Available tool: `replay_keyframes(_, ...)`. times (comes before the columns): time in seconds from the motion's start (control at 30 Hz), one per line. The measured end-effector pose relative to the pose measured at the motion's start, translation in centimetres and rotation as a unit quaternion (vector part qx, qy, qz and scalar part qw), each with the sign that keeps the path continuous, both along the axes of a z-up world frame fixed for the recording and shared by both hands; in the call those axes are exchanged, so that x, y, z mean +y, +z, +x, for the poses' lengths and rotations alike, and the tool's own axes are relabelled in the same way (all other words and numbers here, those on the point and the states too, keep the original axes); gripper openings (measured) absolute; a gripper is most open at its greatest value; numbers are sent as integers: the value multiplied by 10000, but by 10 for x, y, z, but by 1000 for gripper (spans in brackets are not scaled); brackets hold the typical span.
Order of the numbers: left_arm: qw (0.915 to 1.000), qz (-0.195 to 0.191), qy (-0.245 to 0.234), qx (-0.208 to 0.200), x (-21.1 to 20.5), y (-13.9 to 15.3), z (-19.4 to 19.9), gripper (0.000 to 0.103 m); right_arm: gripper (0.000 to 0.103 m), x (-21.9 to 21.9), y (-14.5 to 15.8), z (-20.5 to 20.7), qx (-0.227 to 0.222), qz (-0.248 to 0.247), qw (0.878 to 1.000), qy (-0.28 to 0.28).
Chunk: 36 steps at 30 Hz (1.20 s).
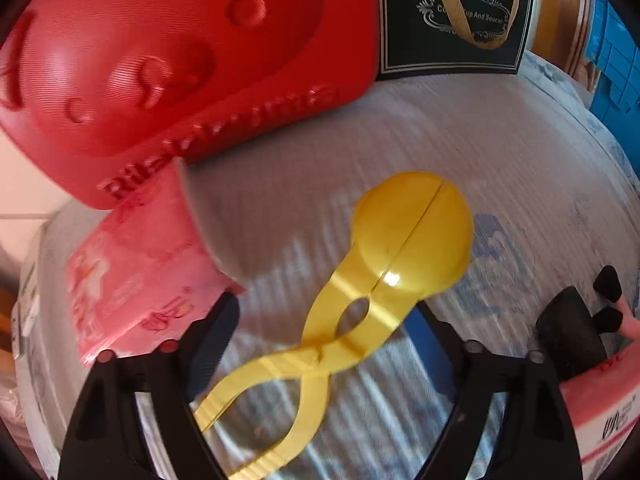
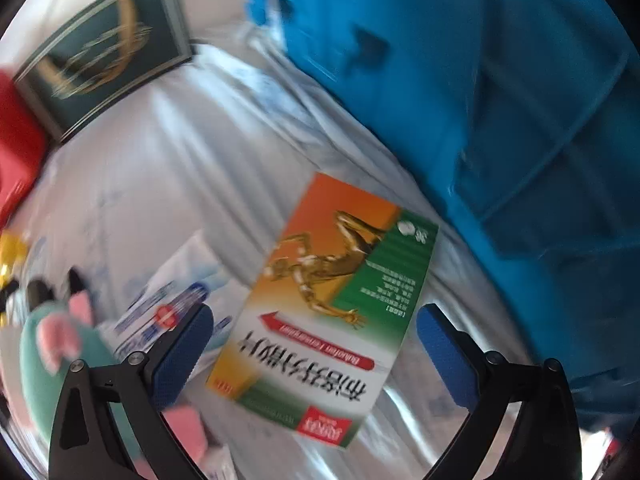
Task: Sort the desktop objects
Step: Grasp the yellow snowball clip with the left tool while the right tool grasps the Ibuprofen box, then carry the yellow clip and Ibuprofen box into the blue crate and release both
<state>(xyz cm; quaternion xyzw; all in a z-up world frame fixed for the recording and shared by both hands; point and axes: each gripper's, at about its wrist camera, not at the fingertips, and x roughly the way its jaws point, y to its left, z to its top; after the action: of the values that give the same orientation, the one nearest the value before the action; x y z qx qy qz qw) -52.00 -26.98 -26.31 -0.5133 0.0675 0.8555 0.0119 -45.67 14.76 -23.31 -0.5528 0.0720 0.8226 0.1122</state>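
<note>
The left gripper [image 1: 324, 312] is standing spread over the yellow tongs [image 1: 384, 264], hiding part of them; the right gripper [image 2: 312, 332] is spread around a blurred box [image 2: 324, 308].

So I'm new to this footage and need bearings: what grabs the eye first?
In the left wrist view, a yellow ball-shaped scoop tong lies between the left gripper fingers, below a big red case. In the right wrist view, an orange-and-green box with a gold lizard lies between the open right gripper fingers, beside a bright blue crate.
</note>
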Motion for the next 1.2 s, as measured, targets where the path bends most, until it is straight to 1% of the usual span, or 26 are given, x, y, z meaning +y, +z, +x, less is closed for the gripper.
replay_keyframes(0.03, 10000, 83, -6, 28, 0, 0, -2, 76, 103, 4, -4, -1, -33, -54, 9999, -160)
replay_keyframes(0.07, 9999, 130, 8, 41, 0, 0, -4, 74, 103, 9, -9, -3, -81, -179, 9993, -305)
replay_keyframes(0.1, 9998, 163, 27, 63, 0, 1, -5, 67, 103, 12, -13, -5, -124, -263, 9989, -381)
replay_keyframes(0.13, 9997, 236, 16, 83, 0, 1, -6, 55, 103, 14, -17, -7, -174, -320, 9984, -435)
replay_keyframes(0.17, 9992, 394, -23, 55, 0, 2, -7, 49, 103, 16, -21, -9, -231, -362, 9979, -485)
replay_keyframes(0.2, 9991, 420, -26, 30, 0, 2, -8, 41, 103, 19, -24, -10, -258, -412, 9974, -540)
replay_keyframes(0.27, 9992, 384, -37, 42, 3, 4, -6, 32, 103, 22, -25, -12, -220, -482, 9968, -604)
replay_keyframes(0.33, 9993, 370, 24, 20, 3, 6, -2, 31, 100, 22, -23, -14, -219, -452, 9972, -555)
replay_keyframes(0.37, 9991, 423, 67, 46, 2, 10, 2, 31, 95, 21, -21, -15, -229, -394, 9977, -507)
replay_keyframes(0.4, 9989, 442, 96, 80, 2, 13, 7, 31, 94, 20, -19, -15, -224, -350, 9982, -439)
replay_keyframes(0.5, 9990, 372, 143, 187, 1, 27, 18, 31, 94, 12, -11, -10, -189, -214, 9994, -214)
replay_keyframes(0.57, 9989, 337, 127, 303, -2, 41, 30, 31, 94, 7, -5, -4, -146, -188, 9996, -173)
replay_keyframes(0.6, 9988, 304, 116, 360, -2, 46, 27, 31, 94, 4, 1, 0, -93, -169, 9998, -109)
replay_keyframes(0.7, 9980, 269, 169, 548, -2, 72, 45, 31, 94, -4, 21, 11, 101, -65, 9999, 110)
replay_keyframes(0.83, 9961, 252, 316, 783, -2, 106, 73, 31, 94, -16, 61, 32, 501, 99, 9980, 380)
replay_keyframes(0.87, 9957, 246, 352, 823, 2, 113, 74, 31, 94, -19, 73, 39, 615, 139, 9970, 459)
replay_keyframes(0.97, 9938, 222, 438, 1002, 10, 136, 96, 31, 94, -24, 112, 64, 1037, 232, 9922, 650)
replay_keyframes(1.1, 9903, 168, 439, 1309, 27, 169, 133, 31, 94, -26, 159, 112, 1623, 339, 9824, 860)
replay_keyframes(1.2, 9876, 218, 369, 1508, 47, 192, 156, 31, 94, -25, 195, 146, 2028, 404, 9736, 963)
